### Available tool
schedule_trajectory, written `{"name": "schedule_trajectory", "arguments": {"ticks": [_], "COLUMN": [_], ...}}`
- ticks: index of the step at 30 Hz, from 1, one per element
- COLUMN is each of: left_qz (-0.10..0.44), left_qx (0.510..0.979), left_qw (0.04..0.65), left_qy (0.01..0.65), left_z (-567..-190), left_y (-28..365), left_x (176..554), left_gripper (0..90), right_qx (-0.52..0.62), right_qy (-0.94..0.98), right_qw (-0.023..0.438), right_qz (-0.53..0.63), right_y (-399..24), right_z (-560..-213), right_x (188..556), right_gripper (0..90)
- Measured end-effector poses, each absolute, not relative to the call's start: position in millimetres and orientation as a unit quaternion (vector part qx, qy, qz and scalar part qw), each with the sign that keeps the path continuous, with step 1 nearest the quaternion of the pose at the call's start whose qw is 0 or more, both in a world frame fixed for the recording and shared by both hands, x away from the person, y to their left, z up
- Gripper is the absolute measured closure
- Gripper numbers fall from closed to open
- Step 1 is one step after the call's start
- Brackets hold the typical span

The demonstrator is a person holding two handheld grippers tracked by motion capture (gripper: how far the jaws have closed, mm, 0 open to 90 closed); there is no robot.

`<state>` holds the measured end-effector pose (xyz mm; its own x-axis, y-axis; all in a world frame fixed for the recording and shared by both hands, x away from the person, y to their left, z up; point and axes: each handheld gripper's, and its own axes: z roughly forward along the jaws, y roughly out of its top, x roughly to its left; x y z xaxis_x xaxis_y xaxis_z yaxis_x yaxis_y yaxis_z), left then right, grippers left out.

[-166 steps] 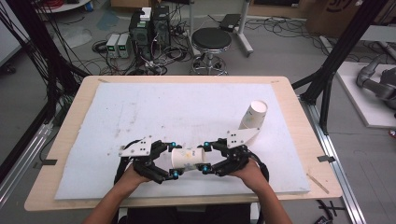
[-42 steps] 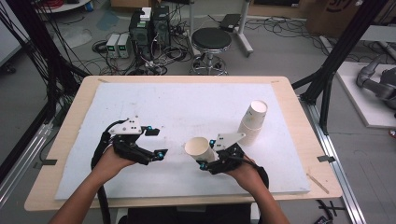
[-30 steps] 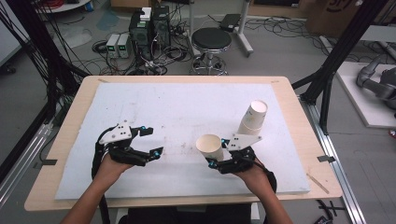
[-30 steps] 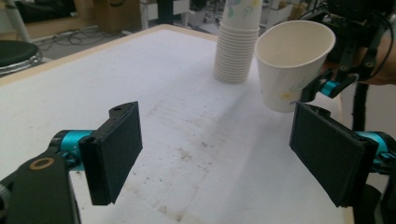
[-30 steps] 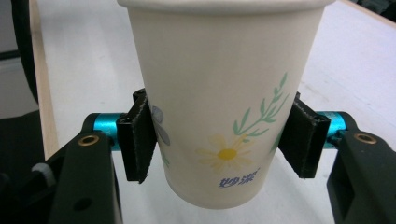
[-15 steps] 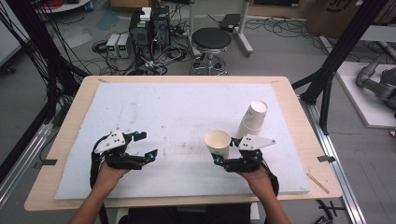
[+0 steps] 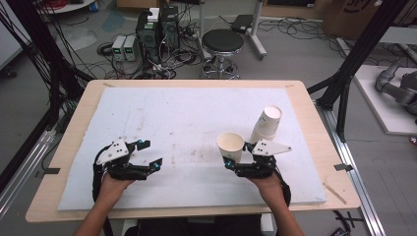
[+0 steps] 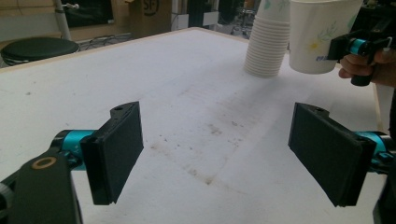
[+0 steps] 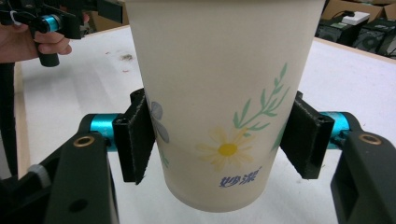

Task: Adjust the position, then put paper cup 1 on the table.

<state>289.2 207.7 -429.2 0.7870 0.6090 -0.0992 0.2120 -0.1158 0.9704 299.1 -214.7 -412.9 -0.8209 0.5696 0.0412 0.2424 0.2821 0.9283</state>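
Right gripper (image 9: 219, 140) pinches 1 paper cup (image 9: 224, 93) upright above the white mat (image 7: 187, 113), beside the cup stack (image 7: 265, 125). Left gripper (image 8: 215, 154) stands spread, empty. Risk: thin wall buckling under squeeze, cup slipping.

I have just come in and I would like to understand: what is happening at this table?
A person works at a table with a gripper in each hand. The right gripper holds one paper cup upright above the white mat, its fingers pressed on the cup's sides; its jaws have just eased open a little. A stack of cups stands just behind it. The left gripper is open and empty, low over the mat.
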Motion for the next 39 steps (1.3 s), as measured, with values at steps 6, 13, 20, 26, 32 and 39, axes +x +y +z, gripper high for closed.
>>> {"name": "schedule_trajectory", "arguments": {"ticks": [6,13,20,26,32,39], "left_qz": [0.164,0.165,0.164,0.165,0.166,0.172], "left_qx": [0.729,0.727,0.728,0.726,0.726,0.725], "left_qw": [0.600,0.601,0.601,0.601,0.601,0.599], "left_qy": [0.284,0.286,0.286,0.291,0.290,0.294], "left_z": [-430.4,-430.4,-431.2,-431.5,-431.2,-430.2], "left_y": [209.2,209.3,209.6,210.9,211.5,216.3], "left_x": [288.8,288.6,290.1,290.7,290.6,290.6], "left_gripper": [17.9,18.0,18.0,18.0,18.1,18.1], "right_qx": [0.261,0.261,0.263,0.265,0.271,0.294], "right_qy": [0.779,0.778,0.775,0.774,0.771,0.770], "right_qw": [0.148,0.148,0.153,0.156,0.162,0.169], "right_qz": [0.551,0.552,0.554,0.553,0.553,0.540], "right_y": [-215.3,-214.4,-213.6,-205.7,-192.1,-169.5], "right_z": [-413.1,-413.5,-413.0,-413.1,-413.3,-422.6], "right_x": [301.4,301.4,302.8,309.1,321.4,343.4], "right_gripper": [34.6,34.7,34.7,34.6,34.6,34.6]}}
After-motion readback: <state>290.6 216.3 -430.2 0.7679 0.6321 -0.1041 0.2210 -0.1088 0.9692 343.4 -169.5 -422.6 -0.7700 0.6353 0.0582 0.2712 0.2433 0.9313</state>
